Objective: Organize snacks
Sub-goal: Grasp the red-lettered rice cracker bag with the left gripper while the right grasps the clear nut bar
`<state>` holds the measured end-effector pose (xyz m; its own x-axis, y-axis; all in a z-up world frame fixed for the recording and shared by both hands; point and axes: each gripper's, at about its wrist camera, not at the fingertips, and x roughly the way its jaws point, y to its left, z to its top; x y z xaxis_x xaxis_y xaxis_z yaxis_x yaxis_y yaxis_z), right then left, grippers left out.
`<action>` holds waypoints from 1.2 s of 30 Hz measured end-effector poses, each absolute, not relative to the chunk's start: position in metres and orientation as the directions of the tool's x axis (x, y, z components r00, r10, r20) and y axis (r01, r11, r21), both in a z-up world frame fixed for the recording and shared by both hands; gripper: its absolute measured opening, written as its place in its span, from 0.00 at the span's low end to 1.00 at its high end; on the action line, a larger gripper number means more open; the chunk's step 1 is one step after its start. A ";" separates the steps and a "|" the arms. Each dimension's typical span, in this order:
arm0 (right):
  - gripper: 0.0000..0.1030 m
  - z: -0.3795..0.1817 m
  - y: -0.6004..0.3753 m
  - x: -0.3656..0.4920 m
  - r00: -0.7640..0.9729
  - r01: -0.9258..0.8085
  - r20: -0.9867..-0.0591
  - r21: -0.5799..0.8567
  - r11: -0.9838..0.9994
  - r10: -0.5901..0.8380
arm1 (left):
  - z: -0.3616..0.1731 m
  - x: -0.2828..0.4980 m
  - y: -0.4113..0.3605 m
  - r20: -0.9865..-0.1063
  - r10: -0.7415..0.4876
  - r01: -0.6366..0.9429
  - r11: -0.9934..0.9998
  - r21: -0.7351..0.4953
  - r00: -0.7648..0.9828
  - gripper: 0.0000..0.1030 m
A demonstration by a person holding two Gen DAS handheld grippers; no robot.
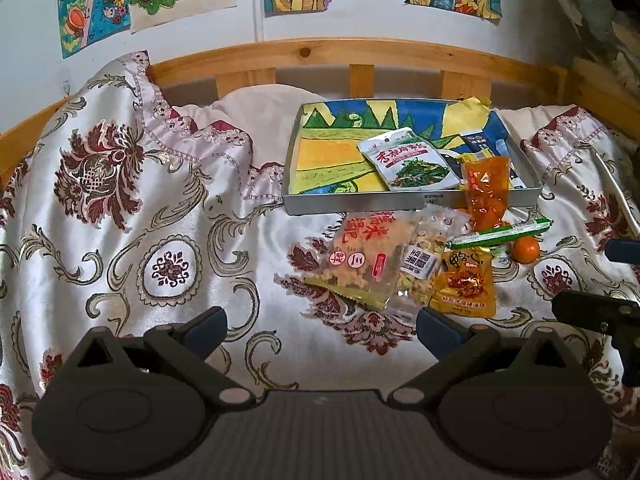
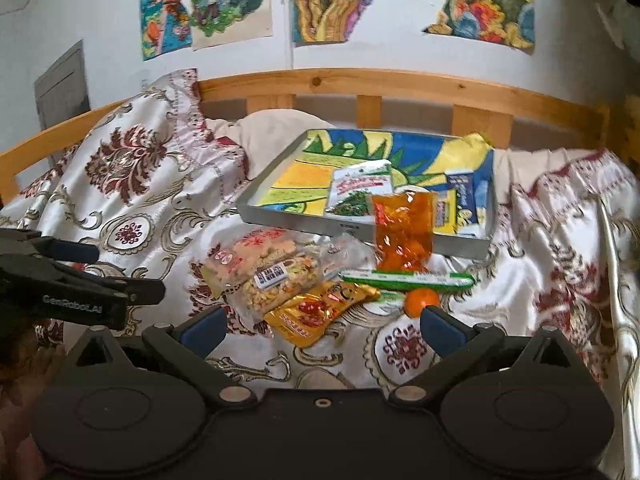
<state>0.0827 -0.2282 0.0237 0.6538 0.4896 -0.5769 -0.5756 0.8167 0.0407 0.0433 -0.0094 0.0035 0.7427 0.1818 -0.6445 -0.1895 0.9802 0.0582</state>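
Observation:
A grey tray (image 1: 360, 202) (image 2: 304, 224) with a colourful drawing inside lies on the bed and holds a green-vegetable packet (image 1: 408, 160) (image 2: 356, 188) and small blue and yellow packs (image 2: 460, 204). An orange jelly bag (image 1: 486, 192) (image 2: 404, 232) leans over the tray's front rim. In front lie a rice-cracker bag (image 1: 364, 260) (image 2: 256, 252), a mixed-nut bag (image 1: 424, 264) (image 2: 280, 284), a yellow packet (image 1: 466, 284) (image 2: 320, 312), a green sausage stick (image 1: 500, 234) (image 2: 408, 280) and a small orange (image 1: 526, 250) (image 2: 422, 300). My left gripper (image 1: 322, 332) and right gripper (image 2: 322, 330) are open and empty, short of the snacks.
The bed has a floral satin cover (image 1: 160, 208), a wooden headboard rail (image 1: 320, 54) and a cream pillow (image 1: 264, 112) behind the tray. Drawings (image 2: 208, 4) hang on the wall. Each gripper shows at the edge of the other's view.

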 end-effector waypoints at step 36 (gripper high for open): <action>0.99 -0.026 -0.201 0.153 0.476 -0.737 -0.598 0.130 0.663 0.645 | -0.029 0.163 0.000 -0.755 0.077 -0.063 0.997 0.048 0.651 0.99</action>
<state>0.1526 -0.2010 -0.0256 0.4755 0.6453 -0.5979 -0.7369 0.6634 0.1300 0.1625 0.0003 -0.0290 0.6506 0.0773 -0.7555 -0.0626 0.9969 0.0480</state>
